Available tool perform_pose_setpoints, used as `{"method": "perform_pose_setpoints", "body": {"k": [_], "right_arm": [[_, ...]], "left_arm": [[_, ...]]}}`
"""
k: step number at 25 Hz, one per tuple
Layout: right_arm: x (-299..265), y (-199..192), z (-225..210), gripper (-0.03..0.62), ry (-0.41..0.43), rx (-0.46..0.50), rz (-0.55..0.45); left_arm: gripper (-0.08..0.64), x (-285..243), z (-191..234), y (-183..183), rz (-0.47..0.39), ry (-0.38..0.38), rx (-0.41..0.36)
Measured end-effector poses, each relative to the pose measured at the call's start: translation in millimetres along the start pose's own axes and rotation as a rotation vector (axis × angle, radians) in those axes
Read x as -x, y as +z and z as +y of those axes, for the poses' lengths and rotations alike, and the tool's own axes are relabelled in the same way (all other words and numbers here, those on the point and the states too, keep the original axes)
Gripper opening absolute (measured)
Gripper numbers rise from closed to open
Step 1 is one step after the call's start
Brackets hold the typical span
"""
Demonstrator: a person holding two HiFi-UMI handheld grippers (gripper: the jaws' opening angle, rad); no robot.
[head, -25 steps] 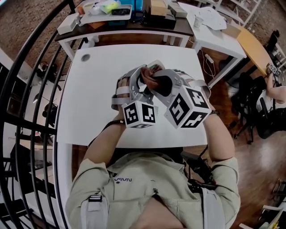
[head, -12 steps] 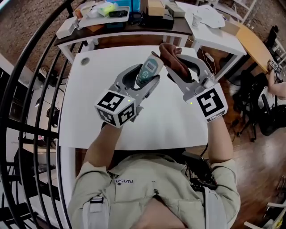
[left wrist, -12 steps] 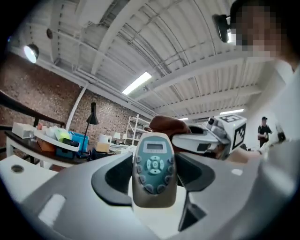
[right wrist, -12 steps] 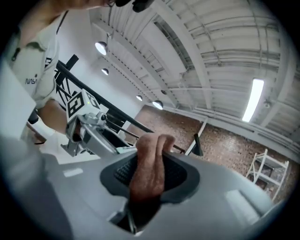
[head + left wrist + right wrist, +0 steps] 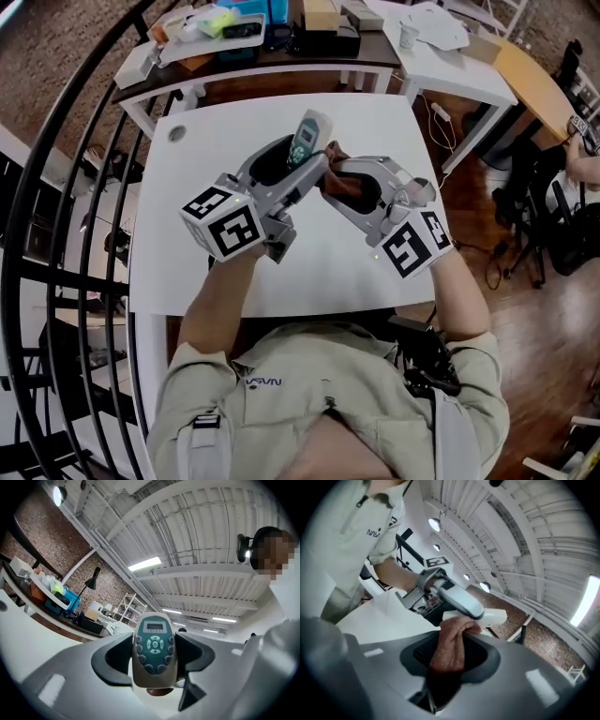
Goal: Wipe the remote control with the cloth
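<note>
My left gripper is shut on a grey remote control with a teal button panel, held above the white table. The remote stands tilted up between the jaws, its button face toward the left gripper view's camera. My right gripper is shut on a brown cloth, bunched between its jaws. In the right gripper view the cloth's tip touches the underside of the remote. In the head view both grippers meet over the table's middle.
A dark side table with boxes and a tray stands beyond the white table. Another white table with a cup and papers is at the upper right. A black railing curves along the left. A small round disc lies at the table's far left corner.
The left gripper has rolled so the remote's button face turns up and rose. The right gripper swung out to the right, then came back in, bringing the cloth against the remote.
</note>
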State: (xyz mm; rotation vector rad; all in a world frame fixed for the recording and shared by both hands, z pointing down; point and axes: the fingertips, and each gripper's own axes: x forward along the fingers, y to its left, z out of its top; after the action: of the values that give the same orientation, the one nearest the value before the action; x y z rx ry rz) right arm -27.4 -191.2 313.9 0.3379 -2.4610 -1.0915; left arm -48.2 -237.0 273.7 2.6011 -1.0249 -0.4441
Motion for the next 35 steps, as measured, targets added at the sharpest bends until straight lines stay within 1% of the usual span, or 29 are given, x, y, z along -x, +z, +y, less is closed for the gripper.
{"method": "perform_pose_setpoints", "body": {"k": [1,2,5,6,7,8,10,16,18,19,20,22,23,24,25,29,31,32,33,35], "right_arm": [[0.4,-3.4,-2.1,0.112,-0.009,0.022,0.018],[2.5,-8.1,-12.7,0.112,-0.051,0.024,0.034],[15.5,-16.2,-72.3,0.113,-0.256,-0.047,0.047],[16.1,-14.5,-85.1,0.114,-0.288,-0.056,0.048],[12.5,-11.3,-89.6,0.114,-0.290,-0.046,0.050],[6.0,-7.4,-86.6,0.114,-0.272,-0.024,0.052],[-7.8,-1.7,-67.4,0.114,-0.217,0.020,0.053],[-24.4,8.3,1.5,0.114,-0.069,0.067,0.040],[-22.5,9.4,15.4,0.114,-0.033,0.077,0.034],[-19.4,6.4,12.4,0.114,-0.047,0.060,0.039],[-14.7,1.3,1.4,0.114,-0.088,0.026,0.050],[-3.4,-7.3,-30.4,0.114,-0.198,-0.059,0.066],[-0.4,-6.8,-38.8,0.114,-0.221,-0.079,0.062],[-0.3,-3.1,-38.9,0.114,-0.216,-0.075,0.052],[-2.2,1.6,-32.6,0.114,-0.192,-0.059,0.040],[-13.0,14.4,10.0,0.114,-0.054,-0.003,-0.004],[-17.2,17.4,20.7,0.114,-0.016,-0.006,-0.018],[-17.2,17.0,18.5,0.114,-0.017,-0.019,-0.021],[-15.0,15.0,10.9,0.114,-0.035,-0.040,-0.023],[-5.5,8.7,-19.6,0.114,-0.126,-0.109,-0.038]], "left_arm": [[0.295,0.3,-1.3,1.1,-0.006,-0.009,0.021],[0.295,0.5,-4.1,2.6,-0.010,-0.022,0.044],[0.295,-0.1,-15.8,4.2,-0.012,-0.067,0.105],[0.295,-0.8,-19.1,4.2,-0.013,-0.083,0.122],[0.295,-1.6,-21.9,4.8,-0.017,-0.097,0.137],[0.295,-2.3,-23.9,6.5,-0.024,-0.107,0.149],[0.295,-2.8,-24.3,12.5,-0.042,-0.107,0.158],[0.295,0.9,-8.8,25.0,-0.093,-0.035,0.147],[0.295,1.6,-3.4,25.4,-0.102,-0.014,0.144],[0.295,2.1,-0.7,24.8,-0.103,-0.002,0.137],[0.295,2.3,1.5,23.6,-0.102,0.009,0.122],[0.295,1.4,2.9,20.8,-0.093,0.030,0.072],[0.295,0.5,2.7,19.8,-0.088,0.038,0.052],[0.295,-0.4,2.7,19.2,-0.085,0.045,0.040],[0.295,-1.4,2.9,19.1,-0.084,0.050,0.030],[0.295,-2.7,6.2,21.6,-0.092,0.070,-0.006],[0.295,-1.1,10.1,23.1,-0.093,0.092,-0.029],[0.295,-0.3,12.0,24.9,-0.096,0.106,-0.046],[0.295,0.3,14.0,27.7,-0.101,0.125,-0.071],[0.295,2.1,20.9,36.2,-0.113,0.183,-0.161]]}}
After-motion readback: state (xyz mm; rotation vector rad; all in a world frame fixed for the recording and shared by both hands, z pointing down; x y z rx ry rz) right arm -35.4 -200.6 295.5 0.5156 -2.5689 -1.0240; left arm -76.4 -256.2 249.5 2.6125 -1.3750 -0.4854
